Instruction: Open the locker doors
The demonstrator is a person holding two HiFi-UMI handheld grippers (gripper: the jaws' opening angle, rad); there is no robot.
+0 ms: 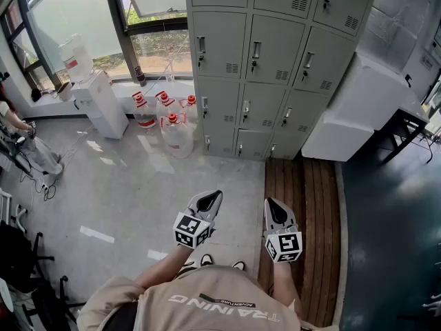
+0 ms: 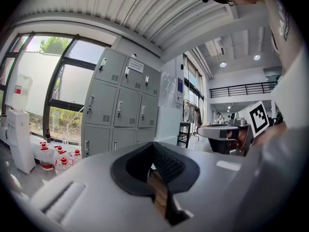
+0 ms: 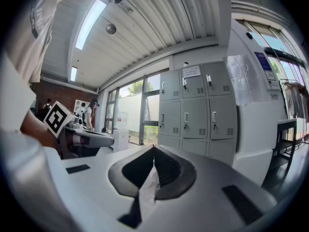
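The grey locker bank (image 1: 269, 54) stands against the far wall, several rows of small doors with handles, all shut. It also shows in the left gripper view as the lockers (image 2: 120, 105) and in the right gripper view as the lockers (image 3: 193, 110). Both grippers are held low, close to the person's body and well short of the lockers. My left gripper (image 1: 213, 195) (image 2: 153, 145) is shut with nothing in it. My right gripper (image 1: 272, 202) (image 3: 154, 148) is shut too, its jaws meeting at the tip and empty.
Several clear water bottles with red caps (image 1: 169, 119) sit on the floor left of the lockers, next to a white water dispenser (image 1: 96, 98). A white cabinet (image 1: 362, 105) adjoins the lockers on the right. Wooden slats (image 1: 303, 212) lie underfoot. A person (image 1: 10, 119) is far left.
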